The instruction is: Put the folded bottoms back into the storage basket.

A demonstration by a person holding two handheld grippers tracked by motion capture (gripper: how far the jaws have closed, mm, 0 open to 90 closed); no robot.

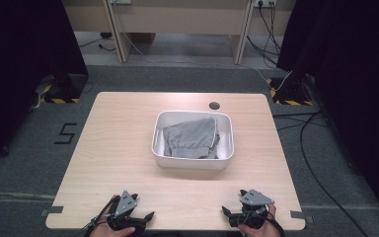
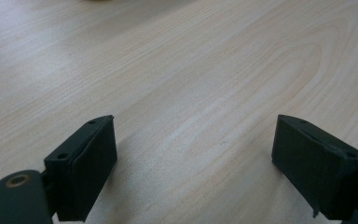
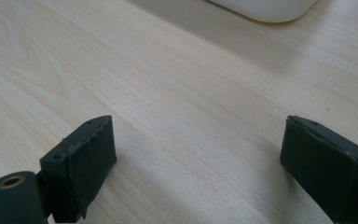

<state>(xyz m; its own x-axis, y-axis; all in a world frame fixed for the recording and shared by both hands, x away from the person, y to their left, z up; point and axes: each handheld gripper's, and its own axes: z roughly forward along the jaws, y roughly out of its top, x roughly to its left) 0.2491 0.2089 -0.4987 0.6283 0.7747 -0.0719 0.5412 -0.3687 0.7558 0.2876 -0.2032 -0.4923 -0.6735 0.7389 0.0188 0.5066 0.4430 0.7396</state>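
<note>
A: Both of our tools sit at the near edge of the pale wood-grain table (image 1: 108, 148). The left gripper (image 1: 137, 207) has its jaws spread wide over bare wood with nothing between them, and the right gripper (image 1: 233, 202) is just as released and empty

B: And the thing we want, the crumpled grey cloth garment (image 1: 191, 138), lies inside the white rounded-rectangle plastic tub (image 1: 227, 148) in the middle of the table, well apart from both of us

A: Then we judge the step in hand to be the reach. We should bring both grippers forward together and come in over the tub's near rim rather than against its wall, so we don't shove it away

B: Agreed. We keep the jaws wide until they drop onto a raised fold, one on each side of the heap, and pinch a thick ridge, not a single thin layer that could slip

A: The white piped edge looks like a firm place to bite
</note>
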